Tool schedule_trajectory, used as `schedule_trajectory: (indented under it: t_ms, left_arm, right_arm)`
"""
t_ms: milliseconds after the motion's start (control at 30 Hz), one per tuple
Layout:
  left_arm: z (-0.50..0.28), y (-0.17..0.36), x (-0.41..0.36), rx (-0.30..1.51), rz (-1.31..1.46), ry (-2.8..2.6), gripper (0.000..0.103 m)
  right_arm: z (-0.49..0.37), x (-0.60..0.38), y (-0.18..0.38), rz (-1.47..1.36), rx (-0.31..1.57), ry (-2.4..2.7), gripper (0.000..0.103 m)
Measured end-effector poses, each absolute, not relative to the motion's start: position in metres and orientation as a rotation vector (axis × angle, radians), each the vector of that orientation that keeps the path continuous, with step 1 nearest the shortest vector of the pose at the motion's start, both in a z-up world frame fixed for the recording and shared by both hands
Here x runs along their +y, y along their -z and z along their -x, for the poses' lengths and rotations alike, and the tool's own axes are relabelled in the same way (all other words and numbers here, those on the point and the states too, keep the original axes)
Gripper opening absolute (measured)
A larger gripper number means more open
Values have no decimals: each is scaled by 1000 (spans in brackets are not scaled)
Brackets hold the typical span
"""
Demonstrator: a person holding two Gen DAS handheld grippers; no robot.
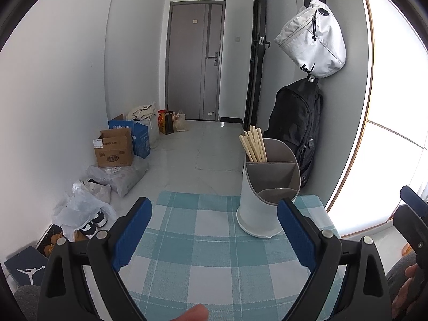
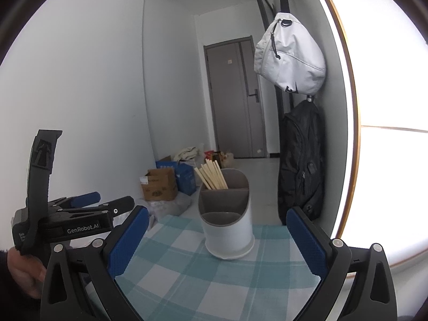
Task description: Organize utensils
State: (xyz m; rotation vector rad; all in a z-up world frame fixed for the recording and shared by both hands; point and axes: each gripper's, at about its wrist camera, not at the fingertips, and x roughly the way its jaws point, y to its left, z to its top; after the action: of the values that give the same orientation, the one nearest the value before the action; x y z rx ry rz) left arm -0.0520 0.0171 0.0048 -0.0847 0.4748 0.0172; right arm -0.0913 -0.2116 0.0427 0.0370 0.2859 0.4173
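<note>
Left wrist view: left hand-held gripper (image 1: 214, 234) spread wide, empty; utensil holder (image 1: 264, 200) right of centre on checked tabletop (image 1: 192, 243), chopsticks (image 1: 253, 144) bunched in rear compartment. Right wrist view: right hand-held gripper (image 2: 218, 236) likewise agape, holder at centre; no loose utensils visible, task looks near done.

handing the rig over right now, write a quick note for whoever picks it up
Left gripper: open, empty, held over the checked cloth.
Right gripper: open, empty, pointed at the utensil holder.
Holder stands upright at the far side of the cloth. The chopsticks stand bundled in its back compartment; the other compartments look empty.
Done: chopsticks are in the holder.
Left: no loose utensils show in either view, so check outside the frames before going on.
</note>
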Motion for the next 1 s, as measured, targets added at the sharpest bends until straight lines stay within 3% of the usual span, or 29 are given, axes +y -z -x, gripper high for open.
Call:
schedule_trajectory:
  t_ms: [1000]
  left_arm:
    - [57,-6,14,456,59,-16,92]
  right_arm:
    - [89,-214,-41,-45,298,-413,103]
